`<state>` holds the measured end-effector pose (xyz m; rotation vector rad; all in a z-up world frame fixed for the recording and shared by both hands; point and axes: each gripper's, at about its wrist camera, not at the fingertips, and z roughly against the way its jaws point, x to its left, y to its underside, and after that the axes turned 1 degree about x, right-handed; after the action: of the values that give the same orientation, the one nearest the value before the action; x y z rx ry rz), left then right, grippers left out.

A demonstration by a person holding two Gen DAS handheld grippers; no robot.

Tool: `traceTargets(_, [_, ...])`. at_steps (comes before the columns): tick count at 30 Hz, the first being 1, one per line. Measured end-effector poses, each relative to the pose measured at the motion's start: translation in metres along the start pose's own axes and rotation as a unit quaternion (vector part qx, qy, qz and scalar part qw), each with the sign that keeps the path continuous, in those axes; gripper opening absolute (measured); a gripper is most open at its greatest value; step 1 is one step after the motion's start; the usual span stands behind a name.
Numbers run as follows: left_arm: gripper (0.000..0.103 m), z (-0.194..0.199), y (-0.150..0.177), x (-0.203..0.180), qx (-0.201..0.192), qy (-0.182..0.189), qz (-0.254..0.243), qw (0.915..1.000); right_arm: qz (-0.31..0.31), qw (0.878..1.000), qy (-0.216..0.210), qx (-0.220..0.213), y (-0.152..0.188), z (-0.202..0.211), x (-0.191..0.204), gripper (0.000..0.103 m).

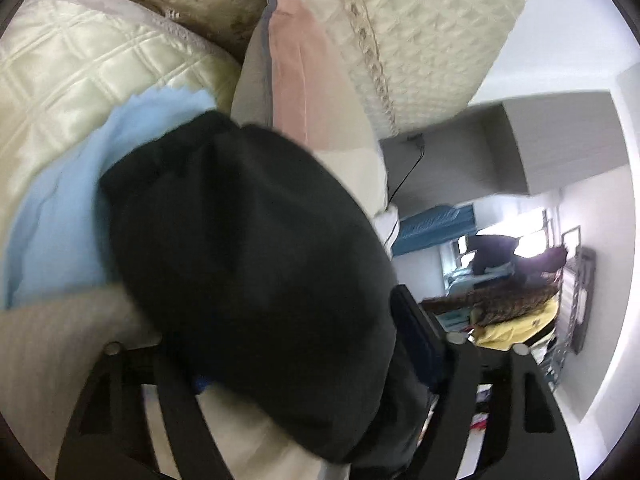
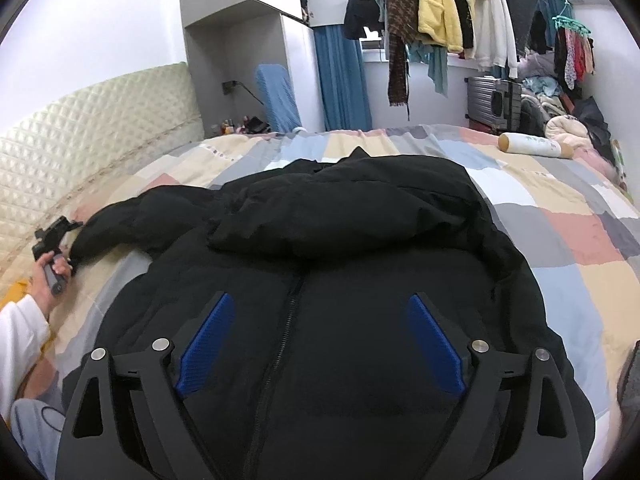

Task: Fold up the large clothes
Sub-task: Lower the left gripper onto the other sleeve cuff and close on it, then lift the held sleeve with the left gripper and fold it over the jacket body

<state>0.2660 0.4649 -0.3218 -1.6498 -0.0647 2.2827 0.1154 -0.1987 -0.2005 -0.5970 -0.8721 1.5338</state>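
A large black hooded jacket lies front up on the patchwork bed, zipper running down its middle and hood bunched at the far end. My right gripper is open and hovers over the jacket's chest, blue pads either side of the zipper. In the right wrist view my left gripper is at the far left, at the end of the jacket's left sleeve. In the left wrist view the left gripper is shut on the black sleeve, which fills the view between the fingers.
The quilted cream headboard runs along the bed's left side. A cylindrical bolster pillow lies at the bed's far right. Hanging clothes and a suitcase stand beyond the bed. Pillows and a light blue cloth lie by the sleeve.
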Motion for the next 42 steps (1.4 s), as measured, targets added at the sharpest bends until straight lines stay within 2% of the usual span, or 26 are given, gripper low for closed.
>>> traceTargets(1, [0.067,-0.001,-0.003,0.002,-0.003,-0.001,0.003,1.0000,-0.001,1.000,0.002,0.001,0.000,-0.001,0.000,0.090])
traceTargets(2, [0.059,-0.003,-0.007,0.004,-0.004,-0.007,0.007,0.9999,-0.002,1.000,0.004,0.002,0.000,-0.002,-0.001,0.091])
traceTargets(3, [0.045,-0.004,-0.011,0.007,-0.006,-0.017,0.013,0.9997,-0.004,1.000,0.004,0.004,-0.001,-0.003,-0.001,0.091])
traceTargets(6, [0.020,0.004,-0.015,0.012,-0.015,-0.024,0.020,0.9994,0.000,1.000,0.009,0.003,-0.001,-0.001,0.001,0.093])
traceTargets(9, [0.012,0.018,-0.017,0.003,-0.042,-0.036,0.004,0.9985,0.001,1.000,0.012,0.002,-0.001,0.001,0.001,0.095])
traceTargets(12, [0.007,0.034,-0.022,-0.008,-0.057,-0.065,-0.012,0.9961,0.003,1.000,0.013,-0.004,0.000,0.005,-0.001,0.099])
traceTargets(15, [0.004,0.048,-0.020,-0.022,-0.077,-0.090,-0.030,0.9925,-0.001,1.000,0.012,-0.003,0.001,0.006,-0.007,0.100])
traceTargets(18, [0.003,0.062,-0.012,-0.053,-0.100,-0.133,-0.086,0.9823,-0.004,1.000,0.005,-0.009,0.000,0.012,-0.011,0.100])
traceTargets(20, [0.003,0.070,-0.005,-0.072,-0.110,-0.147,-0.121,0.9756,-0.001,1.000,0.002,-0.011,0.001,0.016,-0.012,0.102])
traceTargets(24, [0.003,0.085,0.004,-0.111,-0.117,-0.159,-0.172,0.9651,0.009,1.000,-0.003,-0.016,0.003,0.023,-0.014,0.102])
traceTargets(32, [0.003,0.103,0.019,-0.181,-0.116,-0.164,-0.219,0.9550,-0.012,0.999,-0.023,-0.035,0.002,0.039,-0.028,0.102])
traceTargets(36, [0.003,0.110,0.035,-0.219,-0.121,-0.173,-0.265,0.9408,-0.016,0.999,-0.026,-0.038,0.001,0.044,-0.034,0.103])
traceTargets(42, [0.003,0.116,0.059,-0.269,-0.124,-0.166,-0.322,0.9238,-0.014,0.998,-0.032,-0.044,0.003,0.053,-0.043,0.103])
